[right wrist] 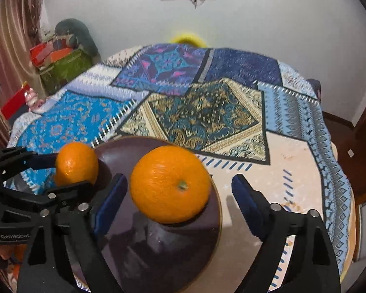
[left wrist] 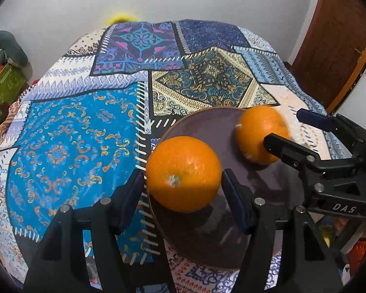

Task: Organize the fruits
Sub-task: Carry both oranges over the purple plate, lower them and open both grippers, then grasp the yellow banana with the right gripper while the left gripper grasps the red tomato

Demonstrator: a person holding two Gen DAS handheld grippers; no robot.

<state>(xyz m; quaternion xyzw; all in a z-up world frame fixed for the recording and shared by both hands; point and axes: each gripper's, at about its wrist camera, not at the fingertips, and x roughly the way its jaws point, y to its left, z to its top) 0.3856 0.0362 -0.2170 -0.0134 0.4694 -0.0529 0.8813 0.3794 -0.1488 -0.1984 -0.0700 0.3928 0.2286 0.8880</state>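
Observation:
Two oranges are at a dark brown plate (left wrist: 231, 232) (right wrist: 158, 244) on the patchwork tablecloth. My left gripper (left wrist: 182, 177) (right wrist: 69, 171) is shut on one orange (left wrist: 183, 173) (right wrist: 75, 163) at the plate's left rim, a pad pressing on each side. Whether that fruit rests on the plate or hangs just above it, I cannot tell. The other orange (right wrist: 170, 183) (left wrist: 261, 134) sits on the plate's right part, stem end up. My right gripper (right wrist: 180, 178) (left wrist: 284, 128) stands open around it, with a clear gap between the fruit and the right pad.
The tablecloth (left wrist: 73, 146) (right wrist: 280, 171) covers a round table that drops off on every side. Something yellow (right wrist: 186, 37) shows beyond the far edge. Boxes and a grey plush (right wrist: 68, 48) stand at the left, and a wooden door (left wrist: 334, 44) at the right.

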